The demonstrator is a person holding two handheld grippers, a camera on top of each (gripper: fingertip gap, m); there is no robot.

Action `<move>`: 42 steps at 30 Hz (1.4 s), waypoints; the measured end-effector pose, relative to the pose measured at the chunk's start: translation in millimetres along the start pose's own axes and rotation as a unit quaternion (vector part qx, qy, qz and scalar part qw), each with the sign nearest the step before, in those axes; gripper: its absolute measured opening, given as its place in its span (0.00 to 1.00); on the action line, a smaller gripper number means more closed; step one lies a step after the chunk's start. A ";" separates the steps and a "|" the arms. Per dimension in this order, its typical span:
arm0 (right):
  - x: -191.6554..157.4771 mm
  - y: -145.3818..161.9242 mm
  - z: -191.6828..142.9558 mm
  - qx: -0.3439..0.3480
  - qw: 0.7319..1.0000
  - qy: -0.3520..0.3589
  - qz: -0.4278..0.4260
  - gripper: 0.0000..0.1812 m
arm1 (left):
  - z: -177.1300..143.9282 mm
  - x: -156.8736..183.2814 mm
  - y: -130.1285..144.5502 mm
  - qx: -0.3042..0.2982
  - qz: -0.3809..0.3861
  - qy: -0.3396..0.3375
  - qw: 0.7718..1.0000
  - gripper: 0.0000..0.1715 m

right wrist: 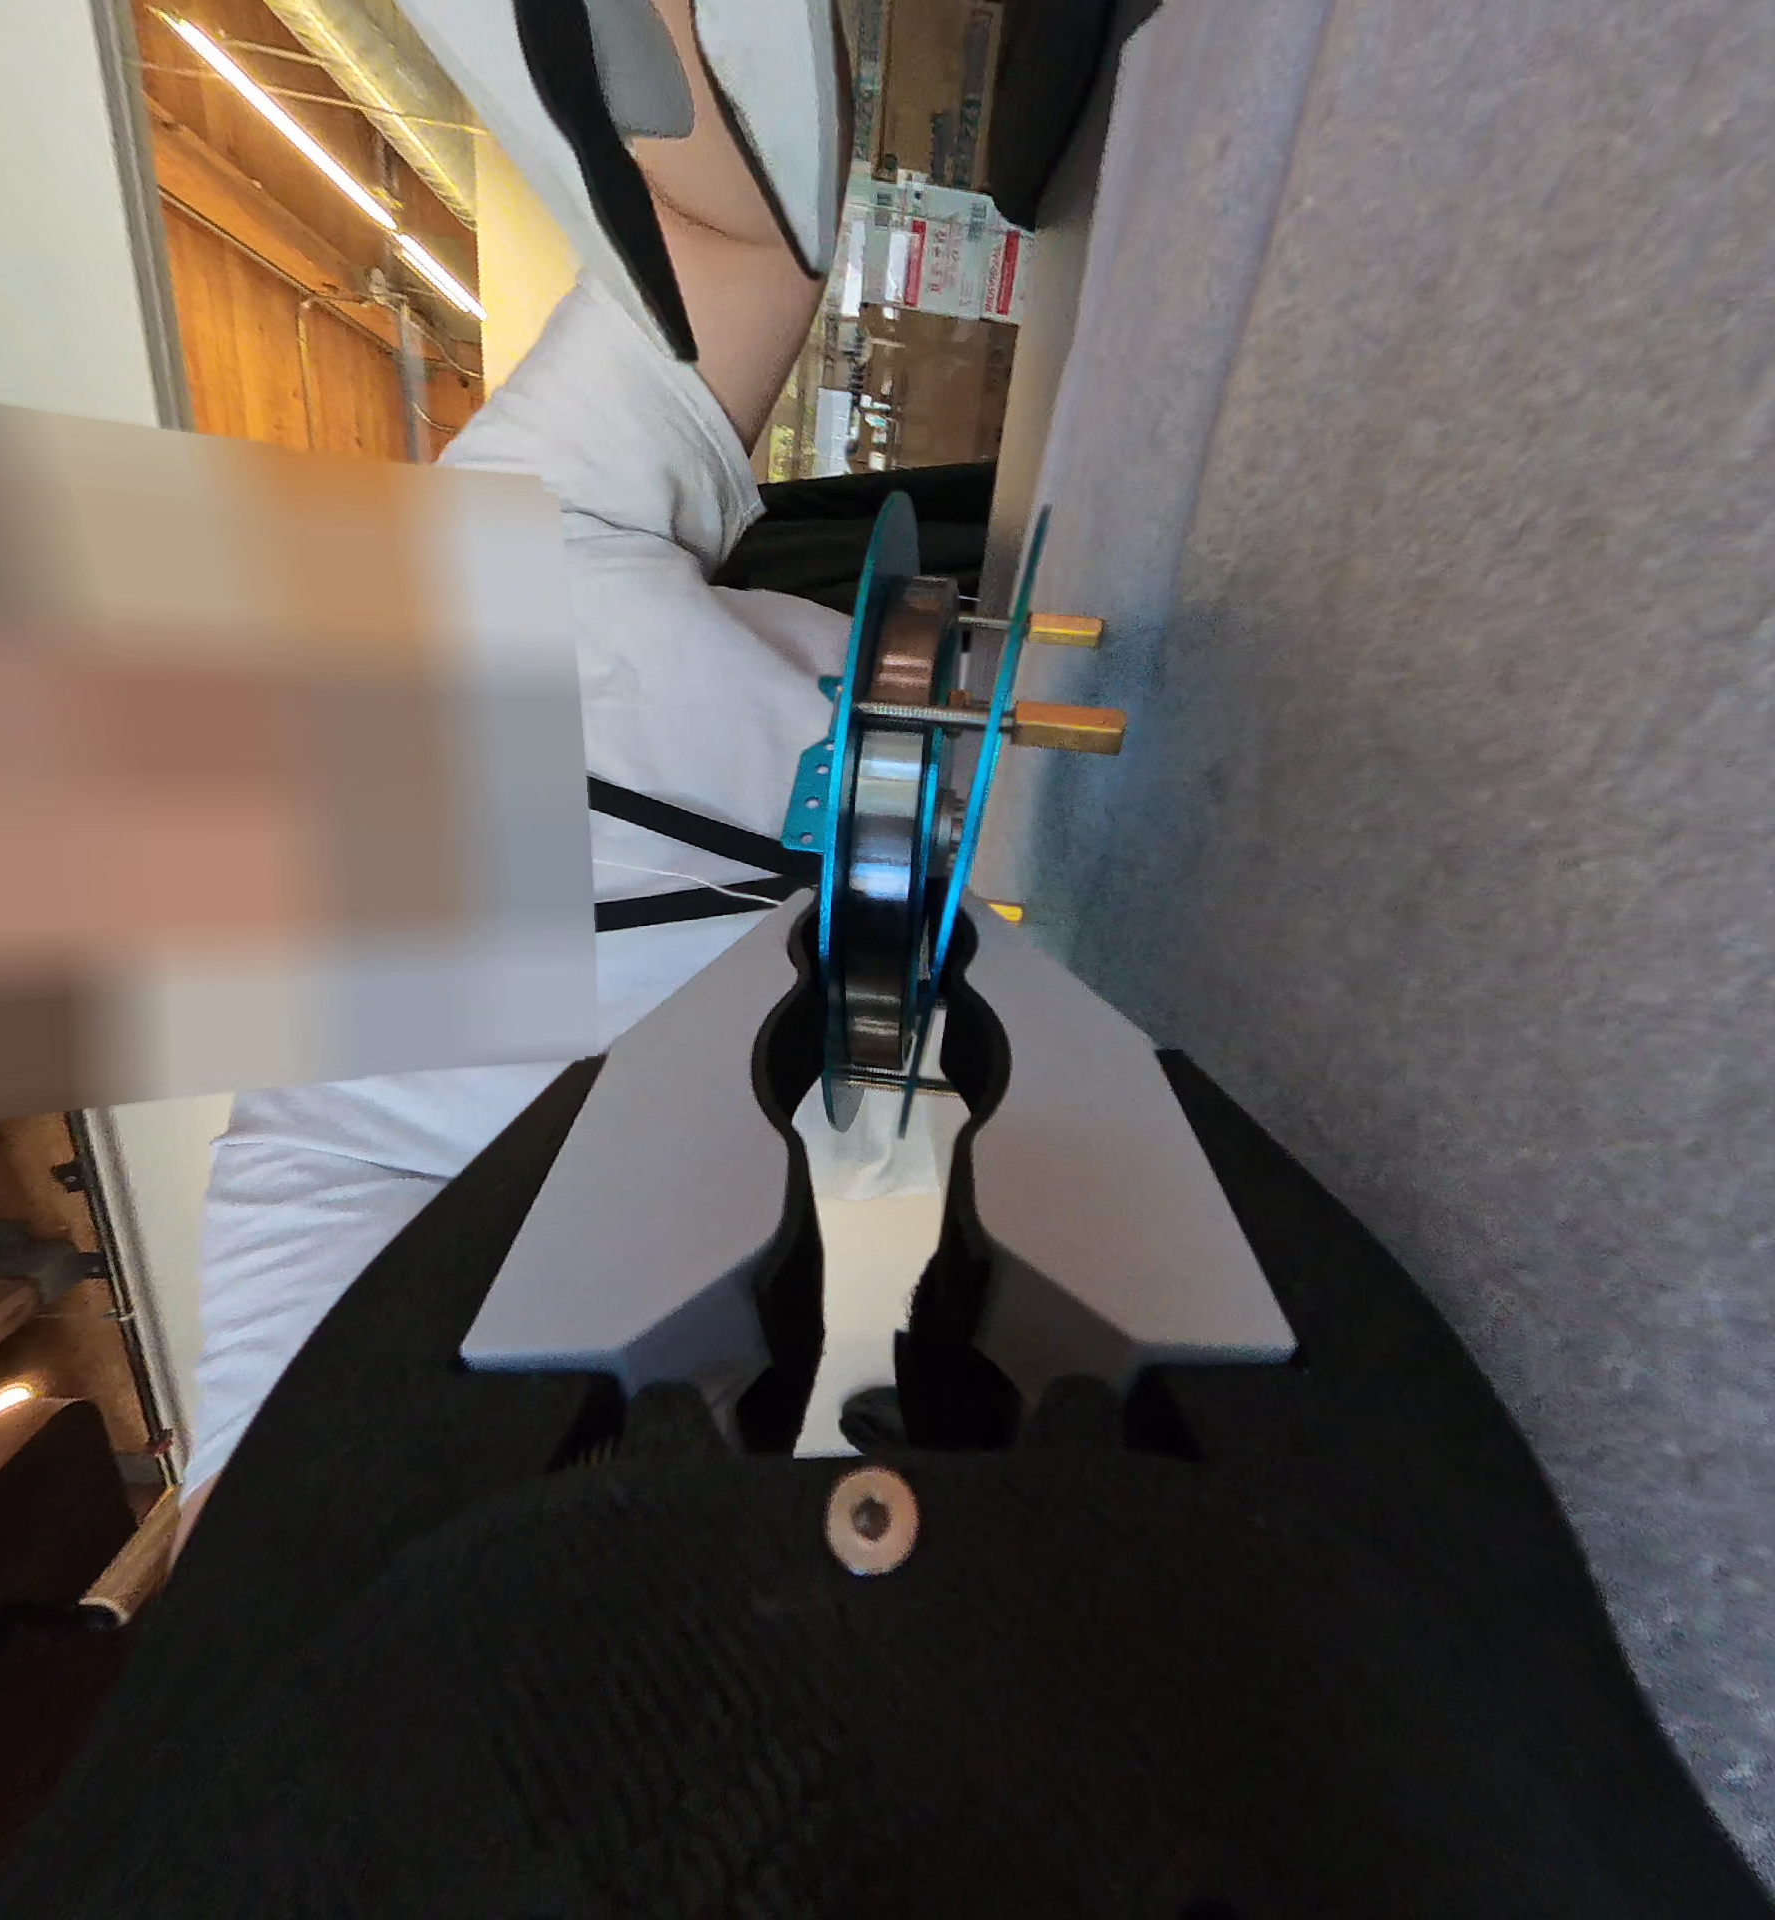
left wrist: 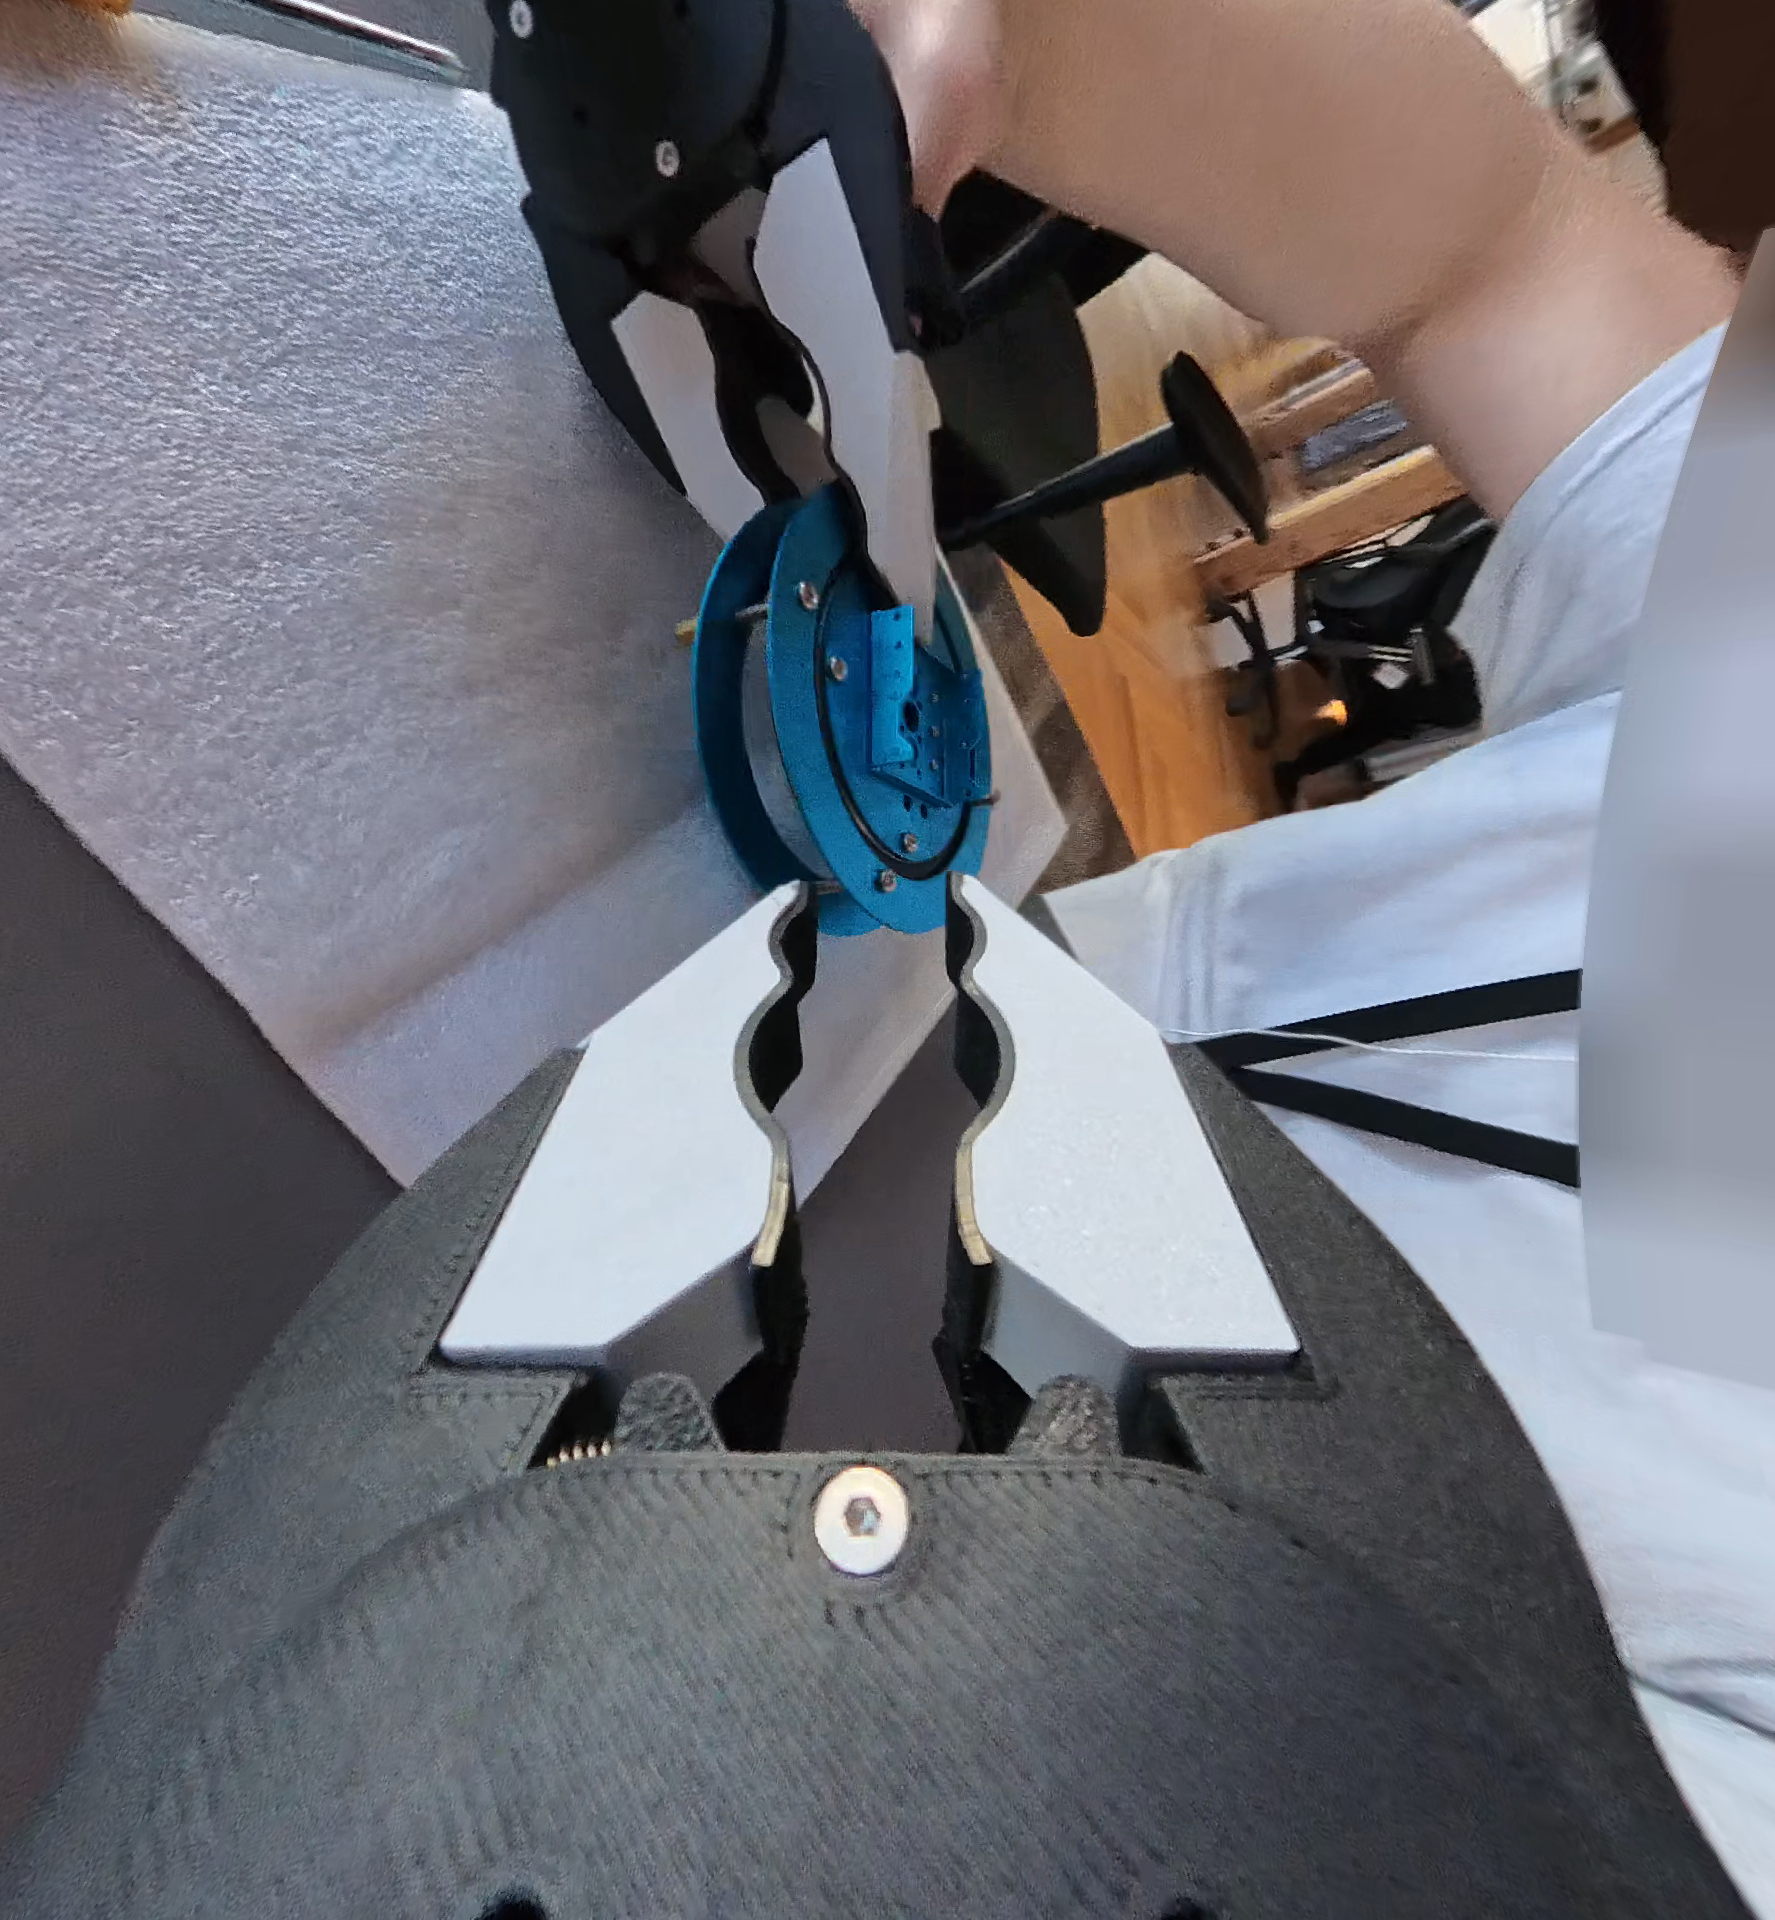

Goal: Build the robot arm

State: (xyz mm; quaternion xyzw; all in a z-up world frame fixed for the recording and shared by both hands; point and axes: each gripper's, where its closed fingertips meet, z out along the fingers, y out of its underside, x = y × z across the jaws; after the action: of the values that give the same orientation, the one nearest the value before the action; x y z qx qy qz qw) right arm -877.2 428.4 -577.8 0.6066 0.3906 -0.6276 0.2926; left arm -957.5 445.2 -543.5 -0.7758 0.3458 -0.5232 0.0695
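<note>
A blue two-plate disc assembly [left wrist: 841,727] has a silver bearing [right wrist: 878,862] between its plates, brass standoffs [right wrist: 1065,727] on one side and a thin black ring [left wrist: 829,769] on its face. My right gripper [right wrist: 883,925] is shut on the assembly's rim and holds it edge-on above the white foam sheet [right wrist: 1485,831]. In the left wrist view the right gripper [left wrist: 841,540] comes in from above. My left gripper [left wrist: 883,899] is open and empty, its tips just short of the disc's lower edge. It also shows at the top of the right wrist view [right wrist: 753,312].
The foam sheet [left wrist: 239,520] lies on a dark table [left wrist: 83,1039]. A person in a white shirt [left wrist: 1382,935] with black straps is close behind the assembly, a forearm [left wrist: 1278,187] reaching over. Wooden furniture and a black chair [left wrist: 1382,644] stand farther back. Spacing between my two grippers at the tips: around 10 cm.
</note>
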 end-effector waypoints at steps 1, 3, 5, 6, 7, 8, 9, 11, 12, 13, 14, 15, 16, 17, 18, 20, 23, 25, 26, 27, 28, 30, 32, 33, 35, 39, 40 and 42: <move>2.1 0.2 -0.4 -0.003 1.000 0.001 0.000 0.08 | 0.9 0.4 3.0 0.006 0.013 -0.013 1.000 0.13; 1.9 -1.5 -1.3 0.000 1.000 -0.005 -0.001 0.08 | 4.3 1.5 7.7 0.020 0.031 -0.028 0.999 0.13; 2.3 -3.5 -2.4 0.006 1.000 -0.004 0.001 0.08 | 9.6 -4.9 10.9 0.031 0.044 -0.057 0.997 0.15; 3.7 -3.7 -3.2 0.006 1.000 0.001 0.002 0.08 | 13.3 -6.8 12.2 0.036 0.049 -0.065 0.996 0.15; 5.9 -4.6 -3.9 0.008 1.000 0.011 0.002 0.08 | 17.4 -8.0 13.6 0.040 0.052 -0.071 0.995 0.16; 8.0 -5.2 -4.4 0.009 1.000 0.021 0.004 0.08 | 21.5 -7.8 14.6 0.045 0.058 -0.075 0.994 0.18; 9.0 -4.6 -4.7 0.007 1.000 0.027 0.004 0.08 | 25.0 -7.3 14.7 0.052 0.066 -0.079 0.993 0.19; 10.4 -5.4 -5.3 0.012 0.999 0.030 0.006 0.08 | 30.0 -9.3 16.7 0.059 0.089 -0.101 0.989 0.19; 10.7 -4.9 -5.2 0.010 0.999 0.033 0.006 0.08 | 31.9 -12.4 18.0 0.060 0.104 -0.119 0.986 0.20; 11.4 -3.2 -5.4 0.004 0.999 0.036 0.010 0.09 | 33.9 -15.3 19.6 0.060 0.117 -0.137 0.982 0.21; 12.1 -1.8 -5.5 -0.003 0.999 0.039 0.016 0.09 | 36.7 -15.9 21.2 0.060 0.130 -0.146 0.979 0.21; 12.6 -1.1 -5.8 -0.008 0.999 0.042 0.020 0.09 | 40.2 -15.5 22.7 0.059 0.140 -0.152 0.977 0.21; 13.5 -0.5 -6.6 -0.012 0.999 0.046 0.023 0.09 | 43.6 -16.2 24.6 0.056 0.150 -0.161 0.974 0.21; 14.5 0.1 -7.4 -0.016 0.998 0.051 0.025 0.09 | 46.6 -17.6 26.6 0.050 0.162 -0.175 0.970 0.22; 16.5 0.8 -8.6 -0.020 0.998 0.061 0.028 0.10 | 49.5 -19.9 29.0 0.042 0.175 -0.192 0.965 0.23; 19.7 0.1 -12.7 -0.024 0.996 0.083 0.025 0.11 | 54.5 -25.2 31.6 0.028 0.197 -0.230 0.953 0.26; 24.9 -2.9 -20.1 -0.026 0.991 0.131 0.002 0.16 | 56.8 -23.1 25.2 0.044 0.217 -0.257 0.941 0.24; 26.5 -3.5 -22.8 -0.031 0.987 0.160 -0.013 0.20 | 58.1 -22.3 23.6 0.047 0.219 -0.262 0.939 0.25; 28.1 -2.3 -23.5 -0.036 0.984 0.176 -0.018 0.19 | 58.6 -22.4 23.6 0.047 0.219 -0.263 0.939 0.25; 27.3 -1.9 -23.4 -0.038 0.982 0.182 -0.022 0.20 | 59.0 -22.4 23.7 0.047 0.218 -0.261 0.939 0.24; 27.3 -1.5 -23.6 -0.038 0.981 0.188 -0.025 0.20 | 59.2 -22.2 23.9 0.048 0.216 -0.259 0.940 0.24; 24.8 -1.2 -23.3 -0.033 0.982 0.187 -0.021 0.24 | 59.8 -20.9 24.6 0.050 0.211 -0.251 0.943 0.24; 22.8 -0.4 -23.6 -0.029 0.982 0.185 -0.026 0.26 | 60.5 -18.9 24.5 0.056 0.206 -0.243 0.946 0.25; 22.4 -0.4 -24.1 -0.030 0.981 0.188 -0.036 0.27 | 60.7 -18.5 25.0 0.055 0.205 -0.242 0.947 0.25; 20.6 -0.2 -24.9 -0.036 0.979 0.193 -0.049 0.30 | 61.0 -18.3 25.6 0.056 0.206 -0.243 0.946 0.24; 17.4 1.9 -30.0 -0.067 0.972 0.216 -0.062 0.35 | 62.5 -16.8 25.4 0.059 0.208 -0.244 0.945 0.24; 18.3 2.2 -32.8 -0.075 0.969 0.227 -0.068 0.36 | 63.2 -16.6 25.1 0.059 0.208 -0.244 0.945 0.24; 19.9 4.5 -38.5 -0.094 0.963 0.245 -0.057 0.36 | 63.9 -16.8 24.1 0.060 0.209 -0.245 0.945 0.23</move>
State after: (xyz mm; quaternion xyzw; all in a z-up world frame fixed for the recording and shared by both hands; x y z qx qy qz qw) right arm -854.7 460.7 -596.5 0.6884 0.5414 -0.4358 0.2075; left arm -917.4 421.1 -595.9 -0.7847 0.4403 -0.3106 0.3064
